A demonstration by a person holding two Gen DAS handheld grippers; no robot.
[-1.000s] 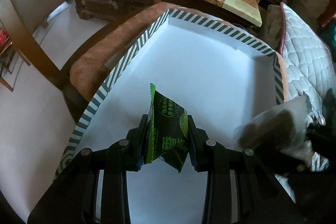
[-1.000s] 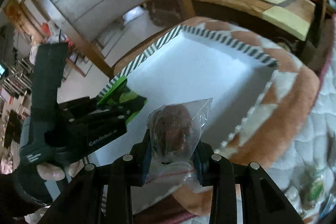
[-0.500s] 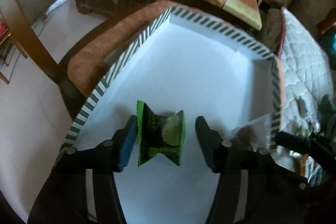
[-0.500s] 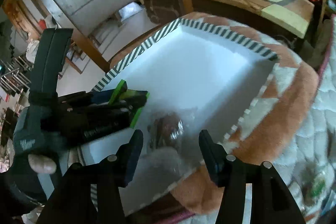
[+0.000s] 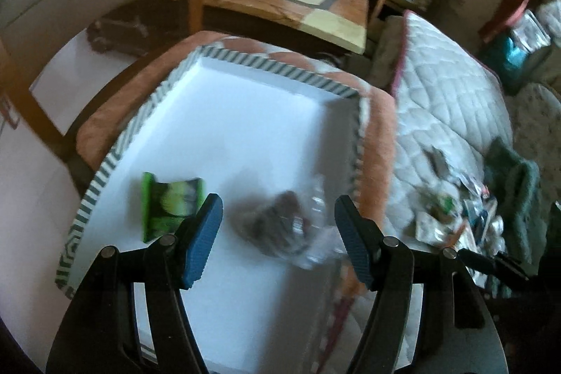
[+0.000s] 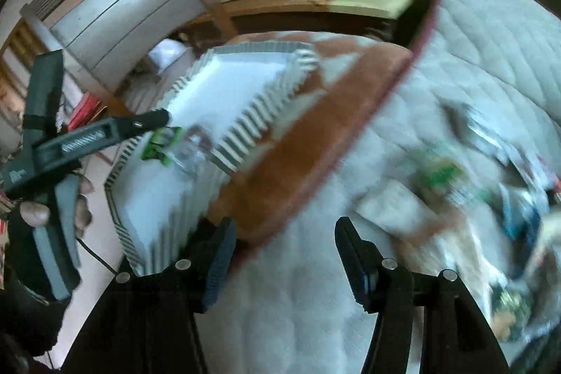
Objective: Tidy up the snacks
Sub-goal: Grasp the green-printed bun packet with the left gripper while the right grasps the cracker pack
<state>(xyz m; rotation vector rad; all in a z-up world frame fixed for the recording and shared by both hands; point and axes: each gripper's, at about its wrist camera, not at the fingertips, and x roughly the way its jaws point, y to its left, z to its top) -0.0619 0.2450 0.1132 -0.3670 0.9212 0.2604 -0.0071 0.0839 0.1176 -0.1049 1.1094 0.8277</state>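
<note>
green packet (image 5: 170,206), clear-wrapped brown snack (image 5: 280,222)

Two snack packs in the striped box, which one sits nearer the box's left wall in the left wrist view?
The green snack packet, lying close to the striped left wall. The clear bag with the brown snack lies farther right, toward the middle of the box.

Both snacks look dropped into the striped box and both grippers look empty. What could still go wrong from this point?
1. The clear-wrapped snack lies close to the striped box's low wall; a nudge could tip it out.
2. The left gripper, jaws just opened, hangs low over both it and the green packet, so it could snag either.
3. The remaining snacks are blurred in the right gripper's view, so its next pick may be mis-aimed.
</note>
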